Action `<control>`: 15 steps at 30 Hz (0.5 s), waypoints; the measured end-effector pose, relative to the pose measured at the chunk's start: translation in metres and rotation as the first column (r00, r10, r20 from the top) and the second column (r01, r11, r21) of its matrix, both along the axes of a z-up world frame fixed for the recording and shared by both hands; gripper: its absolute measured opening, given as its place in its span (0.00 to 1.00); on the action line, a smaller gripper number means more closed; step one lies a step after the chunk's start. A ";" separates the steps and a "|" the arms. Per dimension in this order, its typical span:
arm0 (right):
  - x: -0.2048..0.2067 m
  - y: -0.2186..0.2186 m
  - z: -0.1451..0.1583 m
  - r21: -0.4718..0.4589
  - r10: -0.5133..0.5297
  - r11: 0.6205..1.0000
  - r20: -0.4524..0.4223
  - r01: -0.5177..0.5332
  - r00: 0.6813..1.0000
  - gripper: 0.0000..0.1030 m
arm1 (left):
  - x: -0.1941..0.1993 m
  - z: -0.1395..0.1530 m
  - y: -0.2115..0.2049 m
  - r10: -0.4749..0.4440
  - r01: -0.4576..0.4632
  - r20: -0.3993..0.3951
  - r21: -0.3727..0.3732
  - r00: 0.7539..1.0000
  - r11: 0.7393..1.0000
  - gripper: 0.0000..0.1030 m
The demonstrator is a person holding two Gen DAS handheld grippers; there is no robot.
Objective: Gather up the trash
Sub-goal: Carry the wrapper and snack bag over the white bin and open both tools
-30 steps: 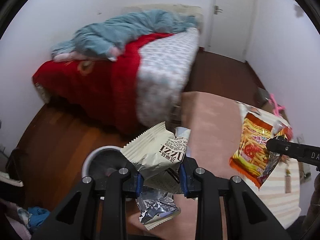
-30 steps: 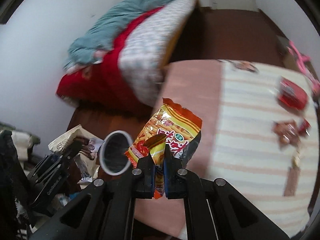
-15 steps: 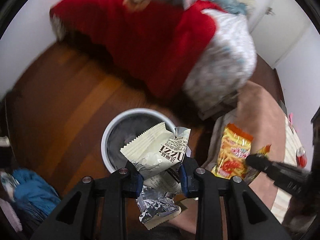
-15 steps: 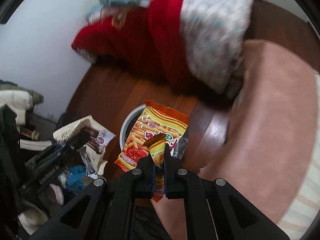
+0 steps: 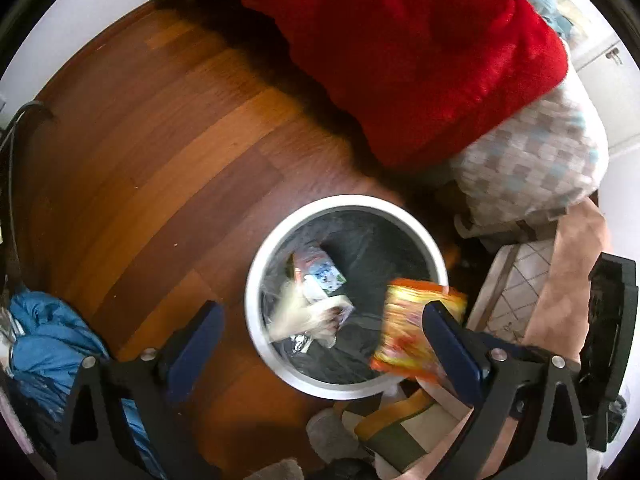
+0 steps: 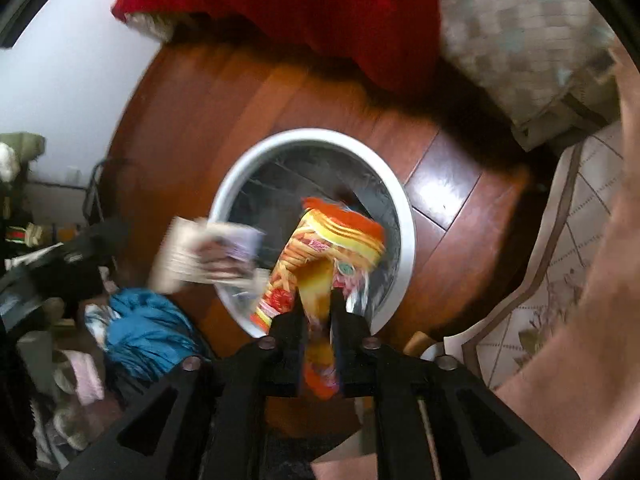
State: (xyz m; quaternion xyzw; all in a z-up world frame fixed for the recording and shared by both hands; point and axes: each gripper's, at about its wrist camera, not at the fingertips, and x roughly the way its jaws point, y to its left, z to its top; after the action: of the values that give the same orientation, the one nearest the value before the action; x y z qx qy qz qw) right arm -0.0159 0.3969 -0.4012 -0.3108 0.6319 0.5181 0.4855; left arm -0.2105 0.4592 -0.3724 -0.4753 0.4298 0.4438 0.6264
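Hovering over the white trash bin (image 6: 404,216), the right gripper (image 6: 316,300) pinches the orange snack bag (image 6: 320,256) and should release only once centred, while the left gripper (image 5: 320,328) hangs wide apart, its cream wrapper (image 5: 308,316) dropping inside.

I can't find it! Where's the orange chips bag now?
In the right wrist view, the orange chips bag is pinched in the right gripper, sticking out over the white trash bin on the wooden floor.
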 end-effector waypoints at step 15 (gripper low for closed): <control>0.004 -0.030 0.002 -0.016 0.098 0.995 0.258 -0.097 0.961 1.00 | -0.001 0.008 -0.056 0.008 0.012 -0.145 0.134 0.989 0.991 0.99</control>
State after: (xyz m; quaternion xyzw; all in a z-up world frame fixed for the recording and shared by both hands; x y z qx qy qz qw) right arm -0.0120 0.3673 -0.3996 -0.4072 0.5480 0.4954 0.5371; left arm -0.2118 0.4029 -0.3643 -0.3980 0.4439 0.5047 0.6243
